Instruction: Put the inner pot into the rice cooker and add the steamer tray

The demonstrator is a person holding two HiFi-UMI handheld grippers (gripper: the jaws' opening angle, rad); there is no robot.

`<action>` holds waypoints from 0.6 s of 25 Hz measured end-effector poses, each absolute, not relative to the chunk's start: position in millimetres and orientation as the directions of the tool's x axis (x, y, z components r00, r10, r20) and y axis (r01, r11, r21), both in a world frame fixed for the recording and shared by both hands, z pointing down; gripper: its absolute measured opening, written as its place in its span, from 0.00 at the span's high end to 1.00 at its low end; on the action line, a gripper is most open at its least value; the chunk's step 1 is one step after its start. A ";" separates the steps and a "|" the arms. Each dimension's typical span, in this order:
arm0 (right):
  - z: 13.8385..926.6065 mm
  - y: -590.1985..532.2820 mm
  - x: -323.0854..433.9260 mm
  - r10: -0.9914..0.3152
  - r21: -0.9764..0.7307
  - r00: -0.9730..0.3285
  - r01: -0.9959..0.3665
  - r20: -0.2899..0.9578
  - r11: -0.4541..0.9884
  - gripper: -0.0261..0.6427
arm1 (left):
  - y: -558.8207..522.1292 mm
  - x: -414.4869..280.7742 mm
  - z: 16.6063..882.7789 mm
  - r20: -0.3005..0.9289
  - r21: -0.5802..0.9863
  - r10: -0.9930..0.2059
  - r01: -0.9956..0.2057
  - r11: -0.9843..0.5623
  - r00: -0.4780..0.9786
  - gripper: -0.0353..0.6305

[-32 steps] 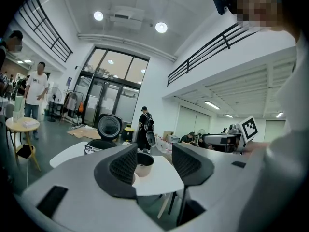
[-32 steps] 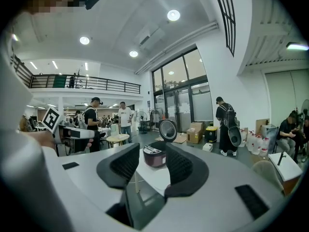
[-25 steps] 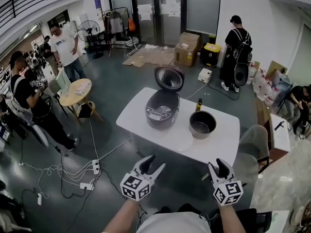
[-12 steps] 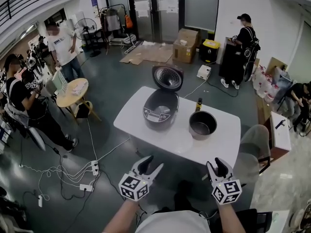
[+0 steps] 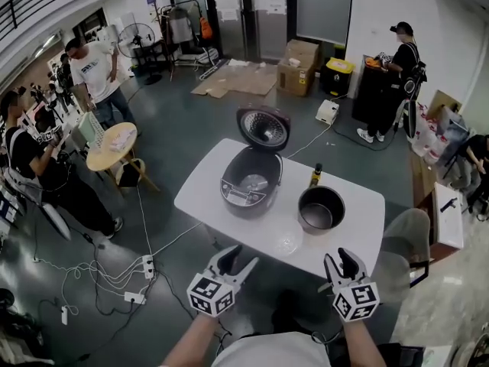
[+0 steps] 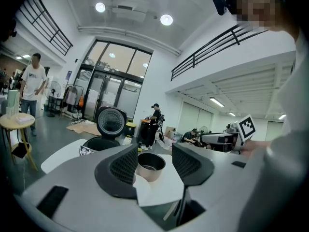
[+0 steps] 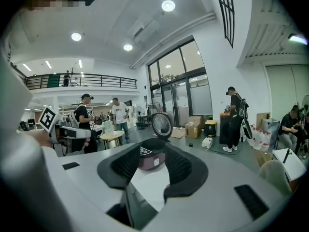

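On the white table [image 5: 206,182], the rice cooker [image 5: 250,182] is seen with its lid raised, and the inner pot [image 5: 321,209] is stood apart at its right.
The left gripper [image 5: 239,257] and right gripper [image 5: 339,258] are held released and empty, short of the near edge. A clear tray [image 5: 288,243] is laid before the pot, and a small bottle [image 5: 315,176] is stood just behind it.

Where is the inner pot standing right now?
In the head view, the inner pot stands on the right part of the white table, to the right of the open rice cooker, with a small bottle just behind it.
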State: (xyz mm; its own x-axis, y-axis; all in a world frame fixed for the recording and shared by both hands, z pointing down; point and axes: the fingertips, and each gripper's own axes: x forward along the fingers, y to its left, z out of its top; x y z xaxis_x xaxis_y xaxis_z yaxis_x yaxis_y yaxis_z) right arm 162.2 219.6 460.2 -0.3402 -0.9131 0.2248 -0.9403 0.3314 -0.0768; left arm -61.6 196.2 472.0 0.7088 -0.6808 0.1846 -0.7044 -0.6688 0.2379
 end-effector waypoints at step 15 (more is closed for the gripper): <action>486.4 66.4 219.1 -0.879 -0.076 -0.391 -0.920 0.273 0.385 0.70 | 50.5 1.0 485.5 0.231 0.221 -0.702 -0.739 -0.637 0.674 0.60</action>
State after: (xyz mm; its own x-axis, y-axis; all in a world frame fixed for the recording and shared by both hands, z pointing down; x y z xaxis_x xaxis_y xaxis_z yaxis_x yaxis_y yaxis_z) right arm 219.1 66.4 486.4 -0.3906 -0.8792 0.2729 -0.9198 0.3849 -0.0764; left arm 1.0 50.5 485.5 0.6742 -0.7017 0.2306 -0.7385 -0.6371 0.2208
